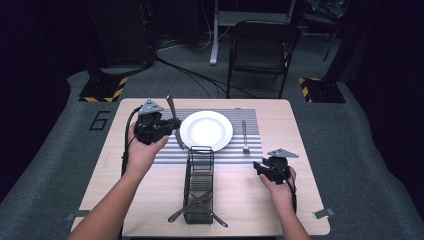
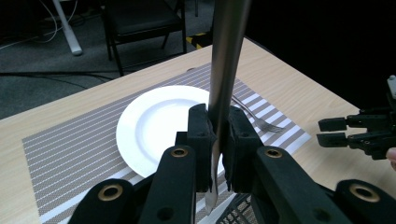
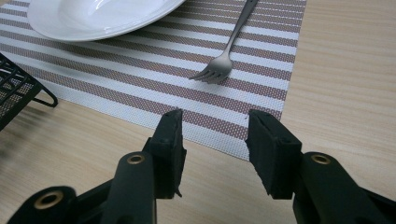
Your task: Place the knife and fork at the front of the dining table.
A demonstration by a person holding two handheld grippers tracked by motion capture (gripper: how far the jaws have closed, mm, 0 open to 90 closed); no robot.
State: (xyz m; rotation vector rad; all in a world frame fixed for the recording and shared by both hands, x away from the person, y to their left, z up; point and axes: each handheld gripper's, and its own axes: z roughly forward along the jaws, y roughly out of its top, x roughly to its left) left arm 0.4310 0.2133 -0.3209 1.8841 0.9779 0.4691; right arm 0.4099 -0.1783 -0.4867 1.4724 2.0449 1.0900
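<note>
Left hand-held gripper (image 1: 172, 125): clamped on a knife (image 1: 173, 120); raised above the left part of the placemat (image 1: 250, 116), just left of the plate (image 1: 206, 130); grey three-cornered plate on top, cable trailing back along the forearm.
Left hand-held gripper, own view (image 2: 218, 144): both black pads pressed flat against the metal; almost no gap between the jaws.
Knife: held near its middle, standing roughly upright with a slight tilt; in the left gripper view (image 2: 226, 70), long handle rising past the top edge, narrow tip hanging below the pads, clear of the placemat.
Left hand (image 1: 145, 150): wrapped round the gripper body from below; forearm stretched in from the bottom left, slanting toward the plate.
Right hand-held gripper (image 1: 258, 165): wide open, holding nothing; low over the bare wooden counter (image 1: 300, 200), right of the wire basket (image 1: 200, 185), jaws pointing left and slightly away.
Right hand-held gripper, own view (image 3: 215, 140): pads well apart, aimed at the near corner of the placemat (image 3: 140, 79); fork tines ahead, beyond the gap.
Right hand (image 1: 280, 187): gripping from behind and below; wrist near the front edge, forearm coming in from the bottom right.
Fork (image 1: 245, 136): flat on the placemat, right of the plate, tines toward the person; untouched.
Plate: white, centred on the striped placemat.
Wire basket: black, on the counter in front of the plate; cutlery handles sticking out at its near end.
</note>
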